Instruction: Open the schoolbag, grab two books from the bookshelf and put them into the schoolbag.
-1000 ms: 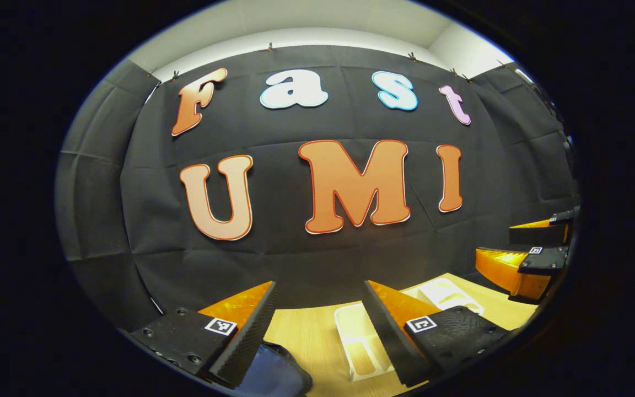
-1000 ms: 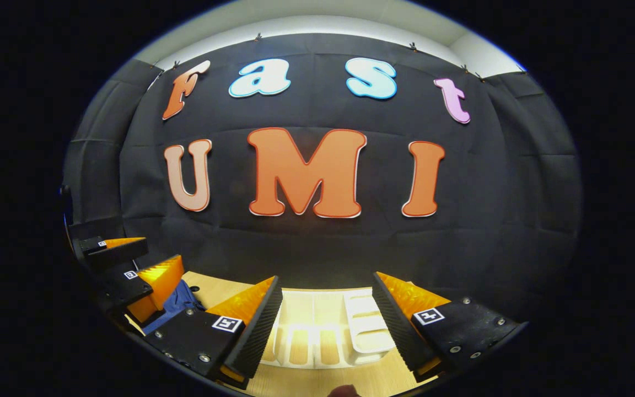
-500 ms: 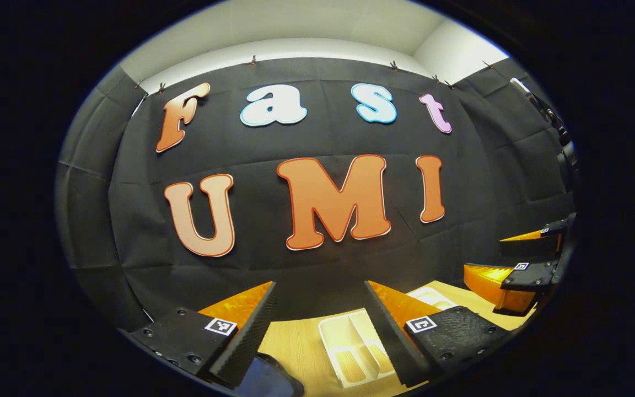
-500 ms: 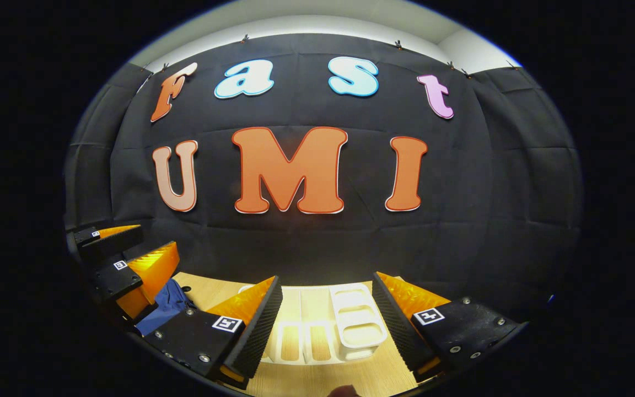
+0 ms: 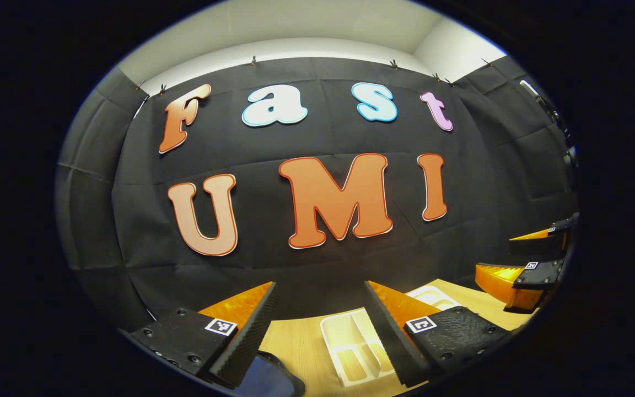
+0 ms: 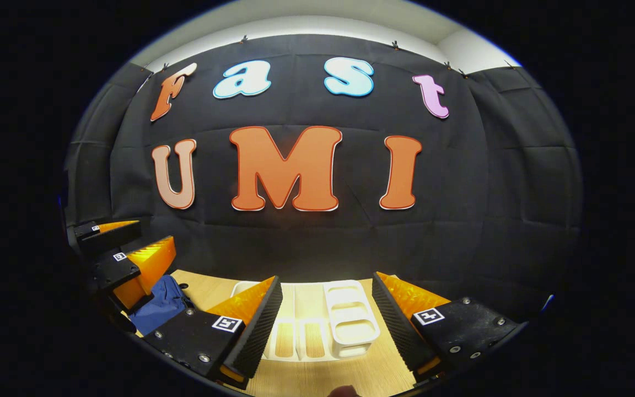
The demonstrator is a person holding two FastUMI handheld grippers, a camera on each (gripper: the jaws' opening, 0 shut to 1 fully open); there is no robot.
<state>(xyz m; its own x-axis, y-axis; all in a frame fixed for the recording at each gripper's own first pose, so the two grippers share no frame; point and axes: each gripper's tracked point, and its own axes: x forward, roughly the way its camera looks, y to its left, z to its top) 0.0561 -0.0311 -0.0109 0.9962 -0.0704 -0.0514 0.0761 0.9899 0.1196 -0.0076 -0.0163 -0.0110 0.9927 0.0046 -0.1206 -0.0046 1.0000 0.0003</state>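
Left claw (image 5: 320,322) spread and empty above wooden table (image 5: 301,344), white bookshelf (image 5: 350,344), blue schoolbag (image 5: 270,380)

No words or numbers can be read on any thing here. There are only small square black-and-white pattern stickers (image 5: 221,326), one on top of each finger of the left gripper (image 5: 320,283) and the right gripper (image 6: 326,276). Their marks are blocky shapes, not letters.
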